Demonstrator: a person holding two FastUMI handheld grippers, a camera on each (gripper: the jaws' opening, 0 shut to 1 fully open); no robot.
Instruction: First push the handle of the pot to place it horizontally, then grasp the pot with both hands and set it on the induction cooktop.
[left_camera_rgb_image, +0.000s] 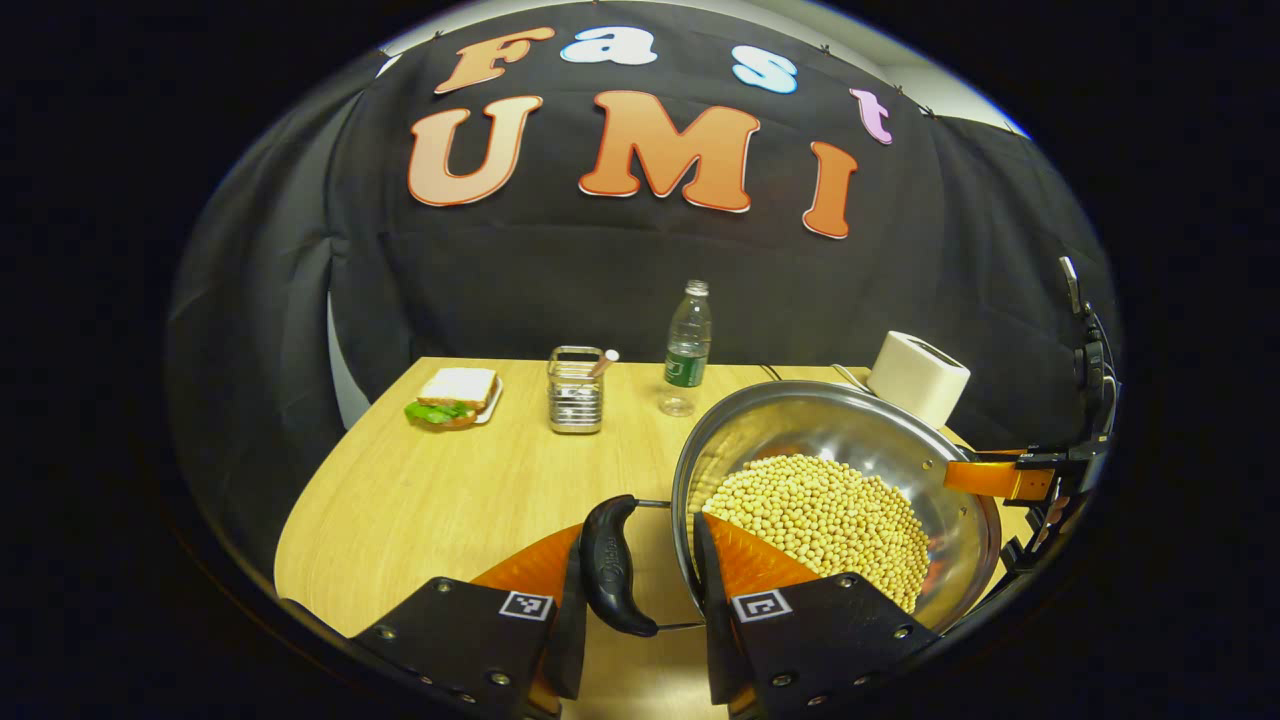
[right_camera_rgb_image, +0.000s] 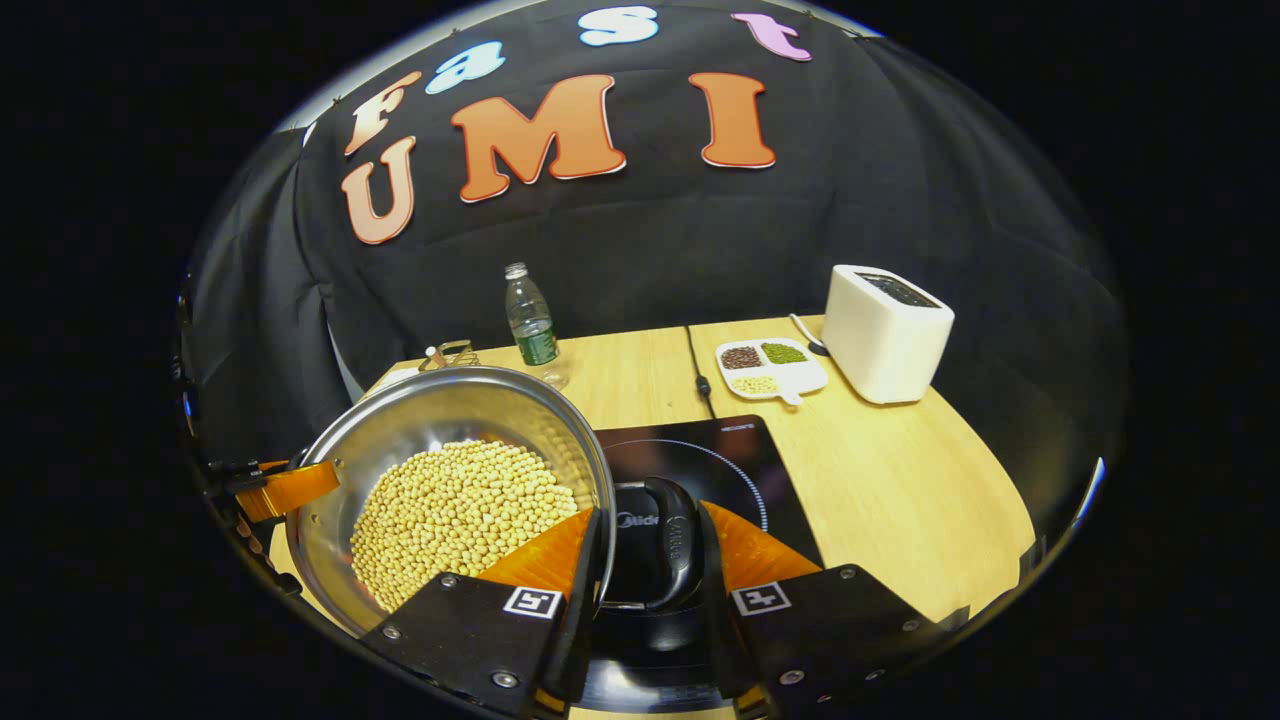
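A steel pot (left_camera_rgb_image: 840, 430) filled with soybeans (left_camera_rgb_image: 820, 520) hangs tilted above the wooden table (left_camera_rgb_image: 420, 500). My left gripper (left_camera_rgb_image: 635, 590) is shut on its black side handle (left_camera_rgb_image: 610, 570), with one finger against the handle and the other at the rim. In the right gripper view my right gripper (right_camera_rgb_image: 650, 575) is shut on the opposite black handle (right_camera_rgb_image: 672, 545) of the pot (right_camera_rgb_image: 440, 410). The black induction cooktop (right_camera_rgb_image: 735, 465) lies under that handle and to the pot's right. Each view shows the other gripper's finger at the pot's far rim.
A sandwich plate (left_camera_rgb_image: 455, 398), a metal holder (left_camera_rgb_image: 575, 392) and a water bottle (left_camera_rgb_image: 688, 345) stand along the back of the table. A white toaster (right_camera_rgb_image: 885, 345) and a divided tray of beans (right_camera_rgb_image: 770, 368) sit behind the cooktop, with a cable (right_camera_rgb_image: 700, 380) running to it.
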